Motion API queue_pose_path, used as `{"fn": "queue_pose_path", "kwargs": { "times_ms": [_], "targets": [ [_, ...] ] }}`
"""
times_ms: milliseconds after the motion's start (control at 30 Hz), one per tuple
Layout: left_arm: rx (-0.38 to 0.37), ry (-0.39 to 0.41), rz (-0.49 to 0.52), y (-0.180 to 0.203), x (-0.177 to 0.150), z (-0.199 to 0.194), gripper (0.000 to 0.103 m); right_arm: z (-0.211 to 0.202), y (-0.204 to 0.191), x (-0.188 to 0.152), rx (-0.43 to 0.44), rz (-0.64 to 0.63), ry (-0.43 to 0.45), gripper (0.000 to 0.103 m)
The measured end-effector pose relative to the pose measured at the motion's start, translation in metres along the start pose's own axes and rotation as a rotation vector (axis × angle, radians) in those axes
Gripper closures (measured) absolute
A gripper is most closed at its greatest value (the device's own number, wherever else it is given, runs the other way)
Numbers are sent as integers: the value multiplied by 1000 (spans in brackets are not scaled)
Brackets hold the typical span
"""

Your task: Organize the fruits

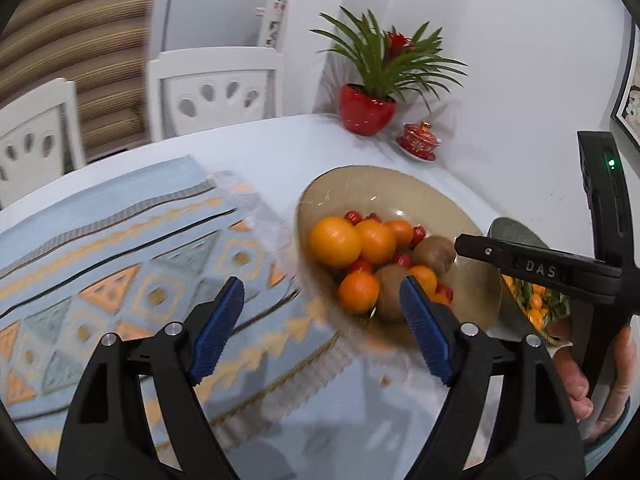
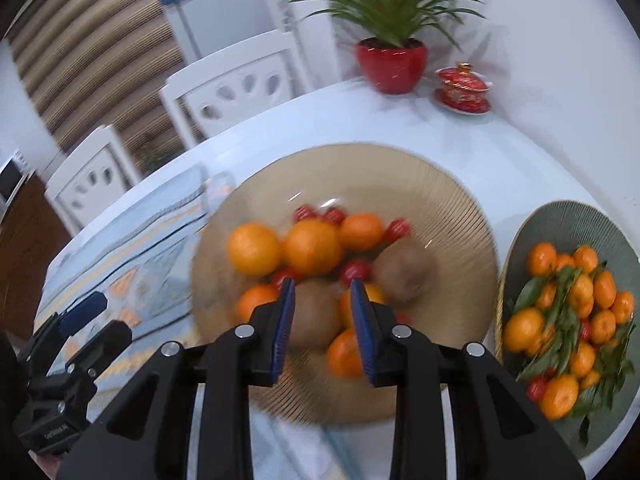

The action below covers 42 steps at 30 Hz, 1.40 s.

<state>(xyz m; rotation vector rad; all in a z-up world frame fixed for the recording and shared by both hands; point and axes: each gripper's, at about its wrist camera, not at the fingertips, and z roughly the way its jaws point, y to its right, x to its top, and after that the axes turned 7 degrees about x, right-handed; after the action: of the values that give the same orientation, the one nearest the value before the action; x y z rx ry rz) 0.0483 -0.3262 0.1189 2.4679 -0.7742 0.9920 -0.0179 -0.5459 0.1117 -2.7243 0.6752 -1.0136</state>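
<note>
Tan bowl [image 2: 440, 200]: sits toward the middle of the table [image 1: 360, 136], holding a mixed heap of oranges [image 2: 312, 246], kiwis [image 2: 404, 272] and small red tomatoes [image 2: 356, 270]; mixed like this, it looks like the pile to be sorted.
Grey-green plate [image 2: 568, 220]: at the table's right edge, just beside the bowl, filled with leafy mandarins [image 2: 524, 328] and a few red tomatoes; probably one sorting destination.
Left gripper [image 1: 320, 320]: jaws wide and empty, hovering over the patterned cloth [image 1: 120, 248] at the table's left side, at the bowl's near-left rim; the wide spread suits a round fruit.
Right gripper [image 2: 322, 328]: jaws narrow, nothing clamped between them, poised above the bowl's near side with a kiwi showing behind the gap.
Potted plant [image 1: 372, 108] and red lidded cup [image 1: 420, 140]: at the far edge against the wall, well apart from the fruit, out of the way.
Step judged: choosing the next fruit from the bowl.
</note>
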Motion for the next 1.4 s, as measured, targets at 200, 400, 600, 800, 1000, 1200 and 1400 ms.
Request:
{"fn": "queue_pose_path", "kwargs": {
  "times_ms": [200, 400, 600, 800, 1000, 1200, 1400],
  "targets": [
    [64, 39, -75, -40, -44, -71, 6, -18, -72, -48, 153, -123, -14, 67],
    [243, 77, -187, -104, -109, -140, 5, -6, -160, -111, 227, -297, -29, 61],
    [445, 91, -279, -170, -179, -171, 3, 16, -223, -167, 211, -410, -25, 58],
    [533, 13, -286, -205, -220, -152, 3, 47, -253, -197, 163, -450, -36, 52],
    [490, 0, -334, -221, -233, -147, 3, 67, -259, -218, 116, -464, -75, 52],
    [511, -60, -381, -232, -237, -138, 3, 70, -264, -225, 100, -498, -62, 42],
    [537, -117, -443, -242, -242, -134, 3, 73, -265, -225, 96, -508, -71, 41]
  ]
}}
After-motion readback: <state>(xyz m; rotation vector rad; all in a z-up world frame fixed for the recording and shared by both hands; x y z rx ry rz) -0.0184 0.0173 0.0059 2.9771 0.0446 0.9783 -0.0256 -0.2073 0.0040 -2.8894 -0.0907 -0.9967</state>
